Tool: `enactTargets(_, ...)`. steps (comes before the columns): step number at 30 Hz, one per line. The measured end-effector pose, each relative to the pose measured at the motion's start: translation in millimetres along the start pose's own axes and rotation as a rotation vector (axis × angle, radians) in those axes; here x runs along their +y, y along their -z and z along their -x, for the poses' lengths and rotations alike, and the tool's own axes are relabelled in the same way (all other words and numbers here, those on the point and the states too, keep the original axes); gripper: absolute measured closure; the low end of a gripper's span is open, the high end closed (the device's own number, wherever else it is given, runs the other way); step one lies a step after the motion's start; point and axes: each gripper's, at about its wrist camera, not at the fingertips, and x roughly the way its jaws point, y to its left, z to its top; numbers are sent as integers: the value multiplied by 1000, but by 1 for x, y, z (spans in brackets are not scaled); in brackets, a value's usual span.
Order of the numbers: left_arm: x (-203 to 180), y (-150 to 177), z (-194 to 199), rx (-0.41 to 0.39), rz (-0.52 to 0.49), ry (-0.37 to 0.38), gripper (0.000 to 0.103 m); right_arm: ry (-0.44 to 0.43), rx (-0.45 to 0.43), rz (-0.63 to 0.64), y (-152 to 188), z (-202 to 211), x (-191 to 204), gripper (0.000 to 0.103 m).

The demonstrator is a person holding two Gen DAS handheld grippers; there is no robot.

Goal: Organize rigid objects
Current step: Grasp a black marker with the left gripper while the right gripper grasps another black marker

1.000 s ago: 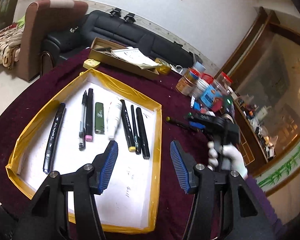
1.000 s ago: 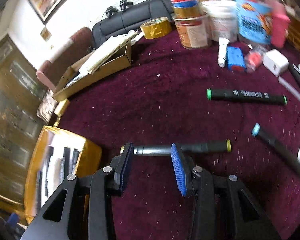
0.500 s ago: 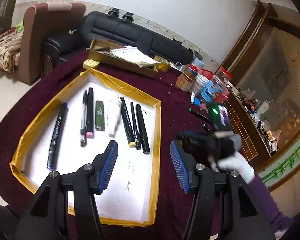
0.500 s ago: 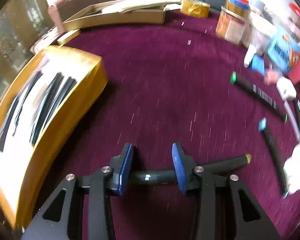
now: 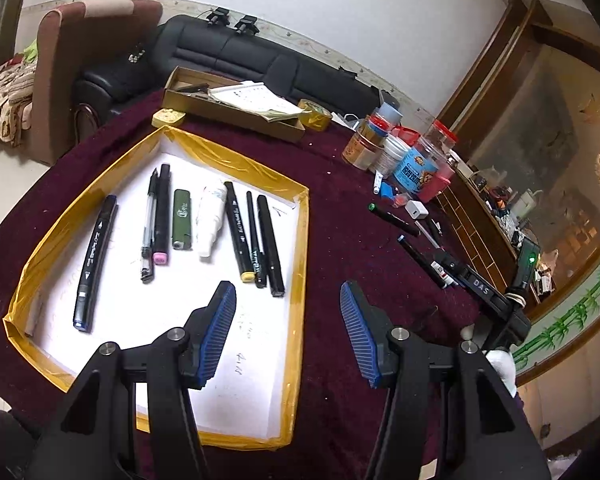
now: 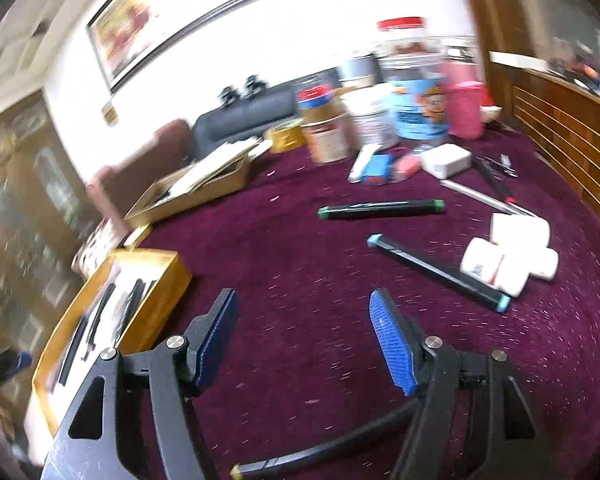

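A yellow-rimmed tray [image 5: 300, 240] with a white floor holds several markers and pens, a green lighter [image 5: 182, 220] and a white tube [image 5: 212, 218]. My left gripper [image 5: 288, 292] hangs open over the tray's near right part, nothing between its blue pads. My right gripper [image 6: 302, 300] is opening over the maroon cloth with nothing between its fingers. A yellow-capped marker [image 6: 320, 456] lies low under its body. Ahead lie a green-capped marker [image 6: 382, 209] and a blue-capped marker [image 6: 436, 268]. A white-gloved hand [image 5: 500, 360] holds the right gripper.
Jars and tubs [image 6: 416, 92] crowd the far side, with a tape roll [image 6: 286, 136], a white charger [image 6: 446, 160] and a cardboard box of papers [image 6: 196, 188]. White rolls [image 6: 512, 256] lie at the right. A wooden rail [image 6: 560, 136] bounds the table.
The right gripper, shut on the yellow-capped marker before, has swung and opened; the marker now lies below the fingers, free of the pads. The left gripper has stayed put.
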Motion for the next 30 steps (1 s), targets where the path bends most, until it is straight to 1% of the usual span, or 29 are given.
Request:
enactTargets(2, -4, 1, 0, 5, -10, 0, 50, 16, 14, -43, 1, -5, -12, 40)
enactTargets(5, -8, 3, -1, 9, -17, -8, 50, -2, 30, -127, 3, -9, -27, 40)
enactTargets(9, -14, 4, -10, 33, -15, 0, 50, 12, 57, -167, 6, -14, -44, 40)
enactTargets(13, -35, 2, -24, 64, -48, 18, 50, 34, 13, -192, 2, -12, -62, 40)
enactTargets(15, -51, 1, -39, 91, -79, 24, 50, 55, -28, -186, 4, -9, -67, 40)
enactTargets(17, -73, 0, -62, 117, -135, 9, 50, 74, -44, -181, 6, -6, -70, 40)
enactTargets(19, -91, 1, -87, 142, -178, -4, 50, 64, -64, -200, 5, -4, -75, 40)
enactTargets(21, -107, 2, -114, 174, -206, -14, 50, 71, -60, -220, 4, -4, -80, 40)
enactTargets(23, -126, 7, -138, 208, -225, 9, 50, 59, -55, -260, 4, -5, -89, 40)
enactTargets(26, -161, 24, -161, 233, -337, 47, 50, 60, -62, -313, 4, -5, -102, 40)
enactTargets(28, -190, 42, -173, 243, -457, 73, 50, 59, -53, -352, 5, -6, -110, 40)
enactTargets(30, -211, 59, -185, 259, -553, 58, 50, 53, -47, -382, 6, -6, -116, 40)
